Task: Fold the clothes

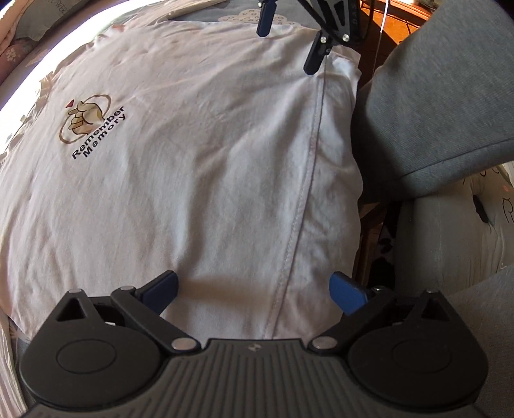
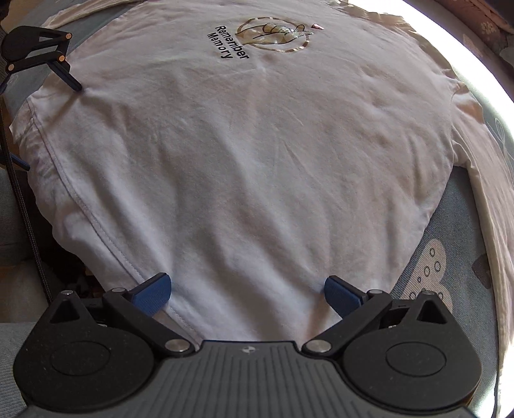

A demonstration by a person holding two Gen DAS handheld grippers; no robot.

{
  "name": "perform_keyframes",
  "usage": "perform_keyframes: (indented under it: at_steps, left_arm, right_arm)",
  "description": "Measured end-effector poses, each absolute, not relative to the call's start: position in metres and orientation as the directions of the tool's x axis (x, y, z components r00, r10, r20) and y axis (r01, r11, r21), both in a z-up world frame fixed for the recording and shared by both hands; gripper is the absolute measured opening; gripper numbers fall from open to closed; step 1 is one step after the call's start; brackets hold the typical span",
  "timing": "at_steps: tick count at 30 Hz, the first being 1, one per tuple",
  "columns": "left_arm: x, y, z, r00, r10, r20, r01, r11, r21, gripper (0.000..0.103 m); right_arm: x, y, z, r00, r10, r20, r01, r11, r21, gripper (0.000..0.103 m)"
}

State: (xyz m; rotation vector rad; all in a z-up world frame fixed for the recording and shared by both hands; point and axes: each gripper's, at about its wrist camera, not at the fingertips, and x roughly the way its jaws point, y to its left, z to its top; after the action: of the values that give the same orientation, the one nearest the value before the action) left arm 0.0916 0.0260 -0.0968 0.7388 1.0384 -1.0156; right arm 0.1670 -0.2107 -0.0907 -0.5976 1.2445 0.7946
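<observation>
A white T-shirt (image 1: pixel 192 180) (image 2: pixel 257 154) with a "Remember Memory" print (image 1: pixel 93 128) (image 2: pixel 253 38) lies spread flat, print up, on a grey-blue bedsheet (image 2: pixel 427 244). My left gripper (image 1: pixel 253 292) is open low over the shirt's bottom end, and the stitched hem (image 1: pixel 302 199) runs between its blue fingers. My right gripper (image 2: pixel 247 294) is open at the other end of that hem (image 2: pixel 96 222), its fingertips touching the cloth. Each shows in the other's view, open at its hem corner: the right gripper (image 1: pixel 289 38) and the left gripper (image 2: pixel 45 122).
A person's grey-clad limb (image 1: pixel 433 96) stands close beside the hem edge. One shirt sleeve (image 2: pixel 491 199) lies out to the side over the sheet. A cloud pattern (image 2: pixel 430 276) marks the sheet. Wooden floor (image 1: pixel 404 22) shows beyond the bed edge; pillows (image 1: pixel 29 25) lie at the far end.
</observation>
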Motion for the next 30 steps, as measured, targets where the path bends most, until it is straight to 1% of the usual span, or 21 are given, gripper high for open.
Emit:
perform_keyframes:
  at_steps: [4,6,8,10,13,16,19,23,27,30]
  left_arm:
    - [0.113,0.008,-0.099,0.188,-0.344,-0.92,0.912,0.409,0.033,0.1]
    - [0.121,0.001,-0.102,0.186,-0.355,-0.916,0.901,0.434,0.014,0.1]
    - [0.121,0.003,-0.105,0.174,-0.351,-0.92,0.89,0.455,-0.006,0.1]
    - [0.116,0.014,-0.107,0.171,-0.343,-0.924,0.889,0.458,-0.006,0.1]
    - [0.108,0.029,-0.105,0.157,-0.304,-0.94,0.907,0.421,0.016,0.1]
    - [0.115,0.036,-0.096,0.159,-0.289,-0.944,0.901,0.433,0.019,0.1]
    - [0.136,0.038,-0.088,0.21,-0.302,-0.93,0.87,0.492,0.037,0.1]
    - [0.189,0.042,-0.093,0.307,-0.282,-0.909,0.738,0.673,0.041,0.1]
    - [0.231,0.058,-0.101,0.365,-0.259,-0.895,0.556,0.831,-0.014,0.1]
    - [0.246,0.077,-0.109,0.365,-0.225,-0.904,0.426,0.903,-0.053,0.1]
  right_arm:
    - [0.164,-0.185,-0.088,0.104,0.292,-0.951,-0.844,0.532,0.071,0.103]
    - [0.156,-0.174,-0.096,0.095,0.293,-0.951,-0.862,0.502,0.069,0.103]
    - [0.141,-0.17,-0.102,0.134,0.28,-0.951,-0.895,0.447,0.005,0.103]
    - [0.133,-0.181,-0.102,0.119,0.276,-0.954,-0.905,0.426,0.011,0.103]
    - [0.132,-0.208,-0.104,0.086,0.205,-0.975,-0.885,0.464,0.019,0.103]
    - [0.139,-0.23,-0.102,0.063,0.129,-0.99,-0.871,0.491,0.009,0.103]
    - [0.164,-0.235,-0.09,0.069,0.162,-0.984,-0.818,0.575,0.037,0.103]
    - [0.214,-0.217,-0.078,0.135,0.286,-0.949,-0.678,0.724,0.122,0.103]
    - [0.258,-0.2,-0.081,0.208,0.404,-0.891,-0.527,0.814,0.246,0.103]
    - [0.269,-0.19,-0.091,0.231,0.39,-0.891,-0.465,0.849,0.251,0.103]
